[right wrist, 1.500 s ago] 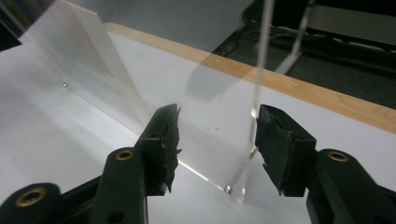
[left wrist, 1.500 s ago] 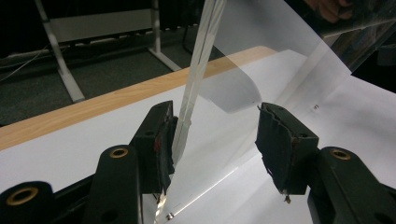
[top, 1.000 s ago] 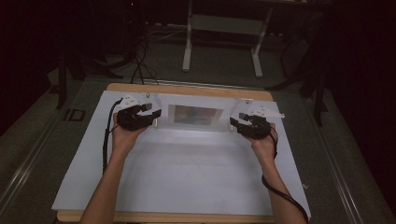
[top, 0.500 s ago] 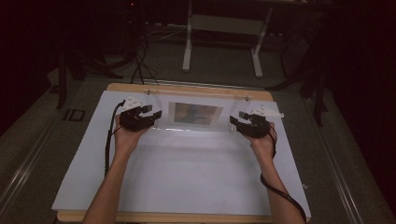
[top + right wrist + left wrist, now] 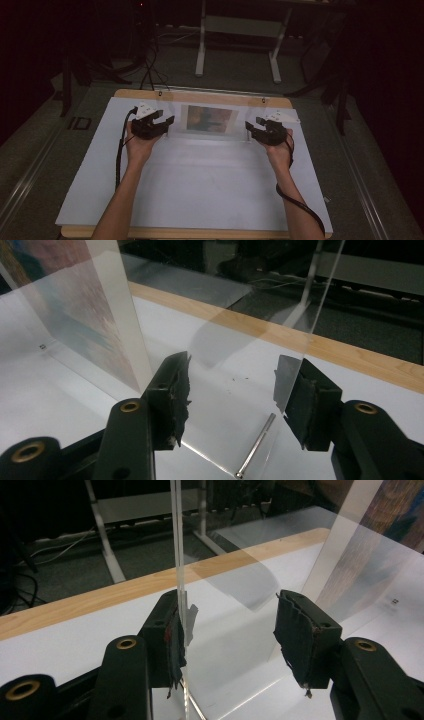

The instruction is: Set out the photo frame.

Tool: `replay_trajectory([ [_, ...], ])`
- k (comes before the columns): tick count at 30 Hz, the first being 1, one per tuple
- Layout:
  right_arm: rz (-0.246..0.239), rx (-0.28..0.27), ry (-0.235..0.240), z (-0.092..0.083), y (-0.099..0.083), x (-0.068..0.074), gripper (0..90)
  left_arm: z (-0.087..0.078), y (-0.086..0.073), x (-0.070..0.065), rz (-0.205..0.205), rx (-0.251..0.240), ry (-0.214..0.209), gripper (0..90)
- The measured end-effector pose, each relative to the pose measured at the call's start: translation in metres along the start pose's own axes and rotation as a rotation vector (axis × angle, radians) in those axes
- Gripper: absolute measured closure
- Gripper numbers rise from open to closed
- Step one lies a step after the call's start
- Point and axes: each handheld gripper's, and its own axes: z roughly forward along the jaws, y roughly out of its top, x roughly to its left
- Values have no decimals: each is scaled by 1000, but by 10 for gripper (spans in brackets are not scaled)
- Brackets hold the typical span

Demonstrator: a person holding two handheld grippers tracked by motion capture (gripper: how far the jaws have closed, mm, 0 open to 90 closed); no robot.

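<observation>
A clear acrylic picture stand [image 5: 241, 128] sits upright at the back of the white table cover [image 5: 200, 190], with a colourful print [image 5: 209, 119] in its middle. My left gripper [image 5: 166, 117] is at the stand's left end. In the left gripper view the jaws [image 5: 230, 630] are wide apart. The clear sheet's edge [image 5: 177, 555] runs right beside the left pad [image 5: 172, 640], and the other pad stands well off it. My right gripper [image 5: 254, 123] is at the right end, open [image 5: 232, 390], with the sheet's edge [image 5: 312, 285] near its right pad. A small metal pin [image 5: 256, 446] lies flat between those jaws.
The wooden board's back edge [image 5: 200, 96] runs just behind the stand. Beyond it, on the dark floor, are white frame legs [image 5: 201, 55] and cables [image 5: 150, 70]. A cable [image 5: 300, 205] trails from the right gripper along the forearm.
</observation>
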Motion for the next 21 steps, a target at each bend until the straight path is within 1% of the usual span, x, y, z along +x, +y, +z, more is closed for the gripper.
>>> replay_trajectory([
  [4, -3, 10, -1, 1, 2, 0, 473, 1, 1, -1, -1, -1, 11, 469],
  [5, -3, 10, -8, 1, 2, 0, 473, 1, 1, -1, 0, 1, 13, 469],
  [10, -3, 16, -9, 0, 3, 1, 475, -1, 1, -2, -4, 0, 16, 477],
  [12, 6, 15, -7, -1, 2, 0, 476, -2, 0, -2, -22, -7, 2, 484],
  [16, 9, 17, 3, -6, 1, 1, 481, -4, -1, -3, -20, -3, -4, 491],
  [20, 10, 20, 3, -9, 0, 1, 483, -7, 1, -5, -28, 7, -9, 492],
  [21, 17, 24, 6, -11, 1, 2, 484, -8, 3, -5, -35, 13, -12, 492],
])
